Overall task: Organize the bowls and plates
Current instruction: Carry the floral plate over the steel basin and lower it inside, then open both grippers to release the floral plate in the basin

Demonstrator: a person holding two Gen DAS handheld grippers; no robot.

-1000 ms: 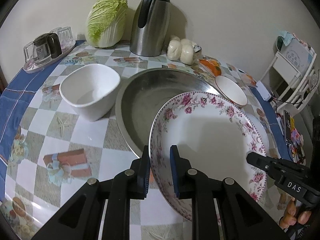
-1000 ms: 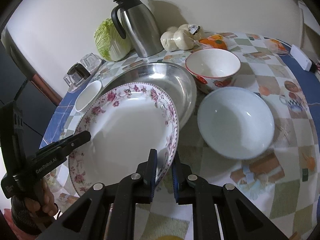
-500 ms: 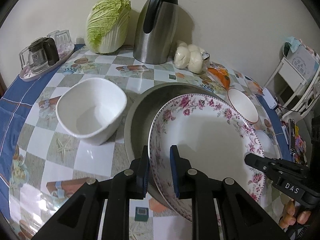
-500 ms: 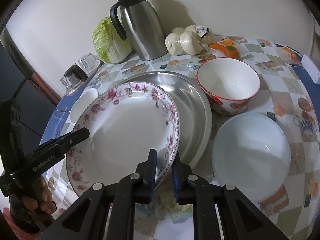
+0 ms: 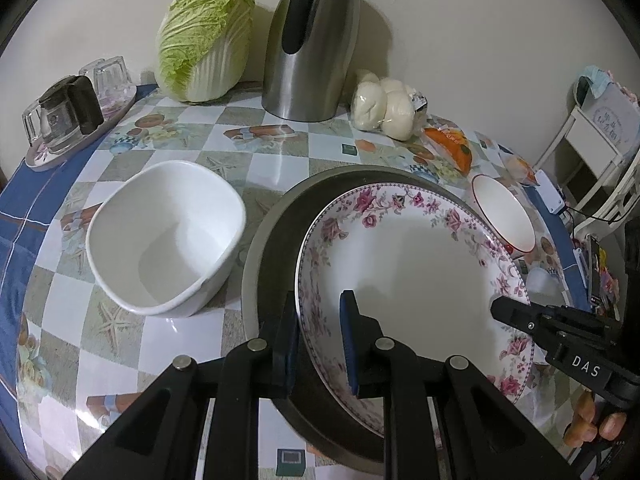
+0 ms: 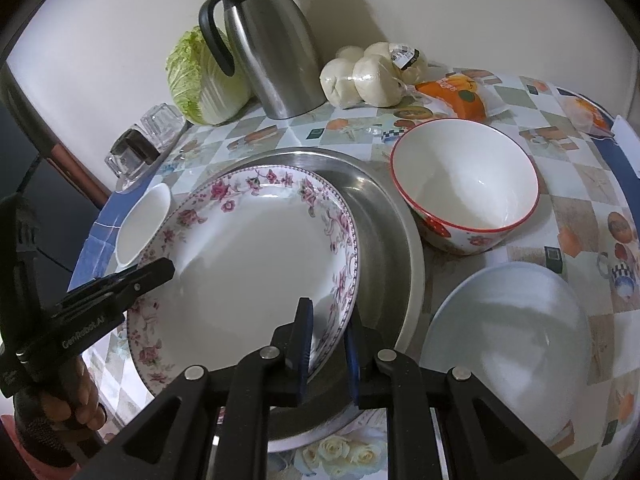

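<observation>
A white plate with a pink floral rim (image 5: pixel 412 280) (image 6: pixel 248 280) is held over the round steel pan (image 5: pixel 272 240) (image 6: pixel 384 216). My left gripper (image 5: pixel 318 344) is shut on the plate's left rim. My right gripper (image 6: pixel 328 352) is shut on its right rim. Each gripper shows in the other's view, the right one (image 5: pixel 560 336) and the left one (image 6: pixel 100 296). A square white bowl (image 5: pixel 164 236) (image 6: pixel 142 224) stands left of the pan. A red-rimmed bowl (image 6: pixel 466 188) (image 5: pixel 504 212) stands right of it. A plain white bowl (image 6: pixel 508 344) sits nearer on the right.
A steel jug (image 5: pixel 312 40), a cabbage (image 5: pixel 204 40), bagged buns (image 5: pixel 384 104) and orange packets (image 6: pixel 460 92) line the back by the wall. A tray with glasses (image 5: pixel 76 112) is at the far left. White shelving (image 5: pixel 600 140) stands beyond the table's right edge.
Both grippers have carried the floral plate forward over the steel pan. The plate now covers most of the pan, and the bowls look nearer.
</observation>
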